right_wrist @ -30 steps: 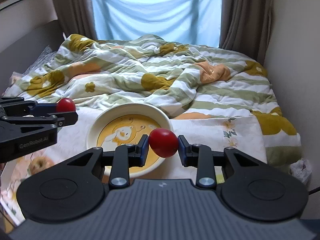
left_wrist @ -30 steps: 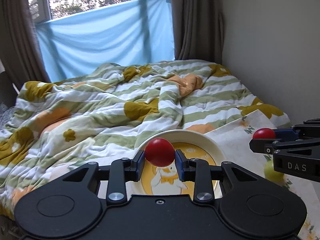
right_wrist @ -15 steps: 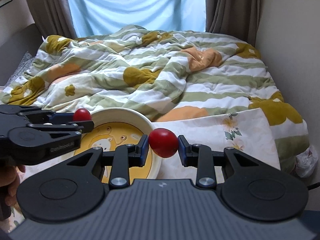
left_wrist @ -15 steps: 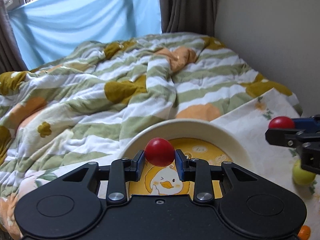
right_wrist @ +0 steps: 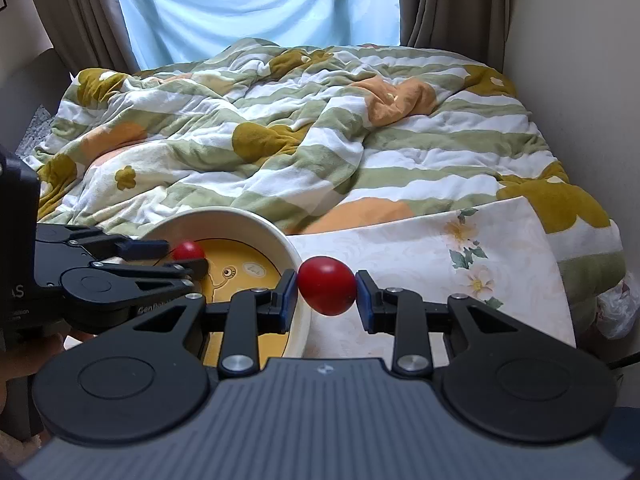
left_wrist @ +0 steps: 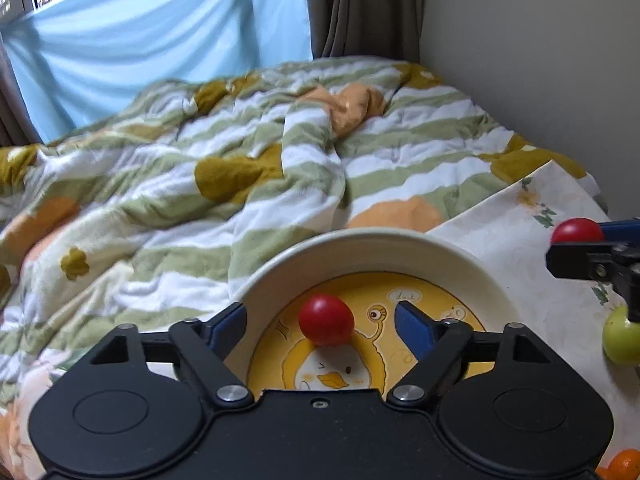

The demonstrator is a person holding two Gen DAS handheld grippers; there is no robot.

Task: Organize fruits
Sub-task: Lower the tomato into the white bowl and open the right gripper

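In the left wrist view, a green fruit (left_wrist: pixel 622 340) is partly hidden behind the right tool (left_wrist: pixel 592 258), and an orange fruit (left_wrist: pixel 624 465) is cut off at the bottom right corner.

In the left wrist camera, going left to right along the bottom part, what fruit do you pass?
Red fruit in the bowl → red fruit in the right gripper → green fruit on the floral cloth.

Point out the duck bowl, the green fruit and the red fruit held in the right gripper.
duck bowl (left_wrist: pixel 360 242): left wrist view, on its cream far rim.
green fruit (left_wrist: pixel 620 340): left wrist view, on its visible rounded side.
red fruit (right_wrist: pixel 327 285): right wrist view, on its middle, between the shut jaws.
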